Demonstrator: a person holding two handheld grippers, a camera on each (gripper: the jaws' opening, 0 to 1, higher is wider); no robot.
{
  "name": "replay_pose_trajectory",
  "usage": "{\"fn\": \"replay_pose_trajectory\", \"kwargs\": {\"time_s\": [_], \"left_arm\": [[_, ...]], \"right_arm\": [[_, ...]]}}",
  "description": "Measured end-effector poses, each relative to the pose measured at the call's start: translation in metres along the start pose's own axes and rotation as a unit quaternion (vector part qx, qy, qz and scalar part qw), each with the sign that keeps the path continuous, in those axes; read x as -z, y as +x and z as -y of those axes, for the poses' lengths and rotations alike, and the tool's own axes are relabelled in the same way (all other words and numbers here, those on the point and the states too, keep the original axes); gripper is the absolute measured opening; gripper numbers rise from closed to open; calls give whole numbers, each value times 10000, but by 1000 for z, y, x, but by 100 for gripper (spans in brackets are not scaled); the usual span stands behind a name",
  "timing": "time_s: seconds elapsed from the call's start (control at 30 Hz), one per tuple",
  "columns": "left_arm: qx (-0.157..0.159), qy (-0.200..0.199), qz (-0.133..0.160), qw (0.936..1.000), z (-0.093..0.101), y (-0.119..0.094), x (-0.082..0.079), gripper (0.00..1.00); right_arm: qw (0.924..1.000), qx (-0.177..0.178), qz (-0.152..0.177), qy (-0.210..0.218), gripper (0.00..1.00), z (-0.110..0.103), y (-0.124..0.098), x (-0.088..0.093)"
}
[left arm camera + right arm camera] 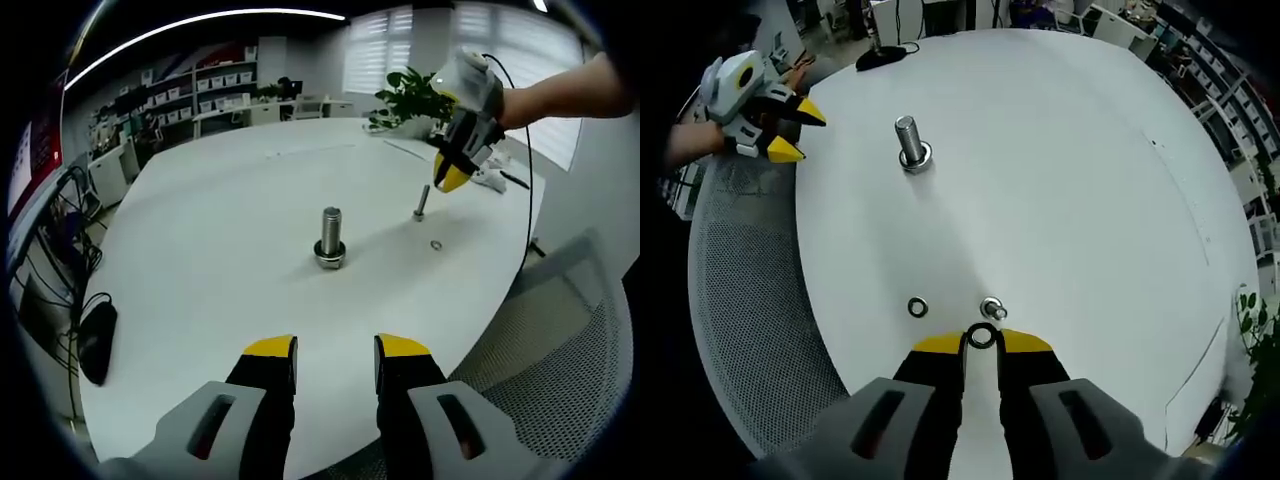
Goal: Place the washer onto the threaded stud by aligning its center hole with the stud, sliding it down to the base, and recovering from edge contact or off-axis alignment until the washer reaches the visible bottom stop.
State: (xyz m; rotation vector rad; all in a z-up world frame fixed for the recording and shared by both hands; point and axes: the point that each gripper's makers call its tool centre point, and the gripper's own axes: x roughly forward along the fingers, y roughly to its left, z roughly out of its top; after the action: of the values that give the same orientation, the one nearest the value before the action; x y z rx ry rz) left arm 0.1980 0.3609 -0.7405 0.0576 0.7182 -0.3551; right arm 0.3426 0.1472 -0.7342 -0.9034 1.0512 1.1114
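Left gripper (335, 348) hovers parted, holding nothing, over the white table (230, 210); large bolt (331, 237) stands upright; right gripper (981, 340) pinches a washer (981, 337) just beside the small threaded stud (992, 308); a spare washer (917, 307) lies flat nearby

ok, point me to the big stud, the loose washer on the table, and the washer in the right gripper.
big stud (910, 143), right gripper view, on its threaded shaft
loose washer (918, 307), right gripper view, on its ring
held washer (982, 337), right gripper view, on its ring
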Motion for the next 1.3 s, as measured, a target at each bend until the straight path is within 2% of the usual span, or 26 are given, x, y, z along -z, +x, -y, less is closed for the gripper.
{"fn": "replay_pose_trajectory", "kwargs": {"time_s": [0.57,0.83,1.3], "left_arm": [[22,-1,-7,10000,1,0,1,29],[21,2,-10,10000,0,0,1,29],[82,-26,-49,10000,2,1,3,29]], "right_arm": [[9996,180,79,-186,14,10,5,-8],[9998,147,73,-131,14,10,11,-11],[9999,55,-89,-35,14,10,28,-6]]}}
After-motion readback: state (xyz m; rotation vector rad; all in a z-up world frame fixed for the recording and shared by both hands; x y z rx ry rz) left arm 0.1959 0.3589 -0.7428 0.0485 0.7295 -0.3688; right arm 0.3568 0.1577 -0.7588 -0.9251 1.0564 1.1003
